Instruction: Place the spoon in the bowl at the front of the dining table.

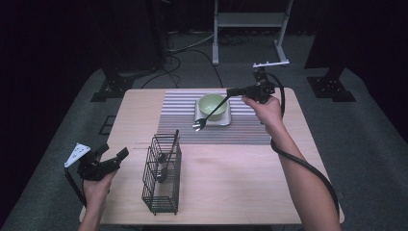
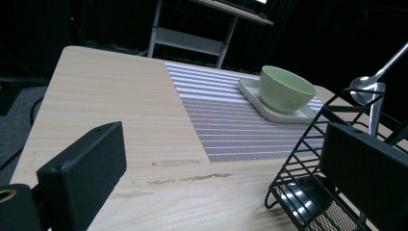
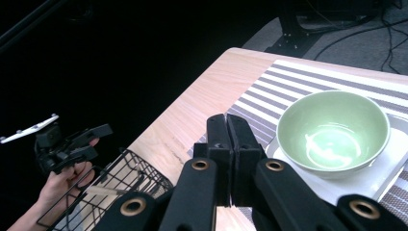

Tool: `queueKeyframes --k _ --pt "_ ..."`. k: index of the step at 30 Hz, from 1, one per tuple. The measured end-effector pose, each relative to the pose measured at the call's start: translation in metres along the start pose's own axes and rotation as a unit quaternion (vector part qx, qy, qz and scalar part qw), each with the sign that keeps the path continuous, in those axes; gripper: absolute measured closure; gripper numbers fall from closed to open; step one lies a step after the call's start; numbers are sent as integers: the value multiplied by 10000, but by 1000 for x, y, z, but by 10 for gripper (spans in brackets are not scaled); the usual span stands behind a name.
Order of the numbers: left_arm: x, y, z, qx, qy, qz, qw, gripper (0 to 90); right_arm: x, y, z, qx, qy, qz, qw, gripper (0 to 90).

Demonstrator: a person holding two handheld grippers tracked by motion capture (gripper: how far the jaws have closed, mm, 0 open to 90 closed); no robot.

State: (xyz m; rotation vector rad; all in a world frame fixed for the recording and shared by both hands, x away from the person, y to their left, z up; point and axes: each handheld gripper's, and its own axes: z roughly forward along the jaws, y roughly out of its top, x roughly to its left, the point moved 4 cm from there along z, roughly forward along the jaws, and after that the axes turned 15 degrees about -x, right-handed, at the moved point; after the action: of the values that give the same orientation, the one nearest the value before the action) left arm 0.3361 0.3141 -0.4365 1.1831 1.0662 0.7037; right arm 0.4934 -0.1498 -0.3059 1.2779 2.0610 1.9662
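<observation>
My right gripper (image 1: 231, 92) hovers over the back right of the table, shut on the handle of a dark fork (image 1: 199, 125). The fork slants down and left across a pale green bowl (image 1: 214, 102), and its tines hang by the front left corner of the white square plate (image 1: 228, 119) under the bowl. In the right gripper view the jaws (image 3: 227, 120) stand pressed together above the bowl (image 3: 332, 130). My left gripper (image 1: 120, 158) rests at the table's left front edge, open and empty; its jaws (image 2: 223, 139) stand wide apart.
A black wire basket (image 1: 162, 175) stands at the front middle, holding a spoon (image 2: 368, 86) and other utensils. The plate sits on a striped placemat (image 1: 178, 115). A metal stand (image 1: 250, 21) and cables lie on the floor beyond the table.
</observation>
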Motion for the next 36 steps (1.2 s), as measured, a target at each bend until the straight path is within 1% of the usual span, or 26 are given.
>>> queueKeyframes --k 4,9,13,20,23,29,36 --pt "-1 0 0 -3 -7 -9 10000 15 -2 4 2 -5 -65 -18 10000 890" --pt "0 0 0 -5 0 -13 10000 15 -5 14 3 -88 -168 -36 9998 890" --pt "0 0 -1 -5 8 -14 10000 15 -5 19 7 -82 -240 -65 9997 890" --pt "1 1 -2 -18 9 -11 10000 15 -3 30 14 -118 -297 -99 9994 890" --pt "1 1 -2 -24 20 -23 10000 15 -3 34 17 -148 -312 -71 9994 890" --pt "2 1 -2 -46 21 -46 10000 15 -5 42 22 -223 -361 -71 9991 890" --pt "2 1 -3 -50 15 -47 10000 15 -8 49 28 -241 -439 -101 9987 890"
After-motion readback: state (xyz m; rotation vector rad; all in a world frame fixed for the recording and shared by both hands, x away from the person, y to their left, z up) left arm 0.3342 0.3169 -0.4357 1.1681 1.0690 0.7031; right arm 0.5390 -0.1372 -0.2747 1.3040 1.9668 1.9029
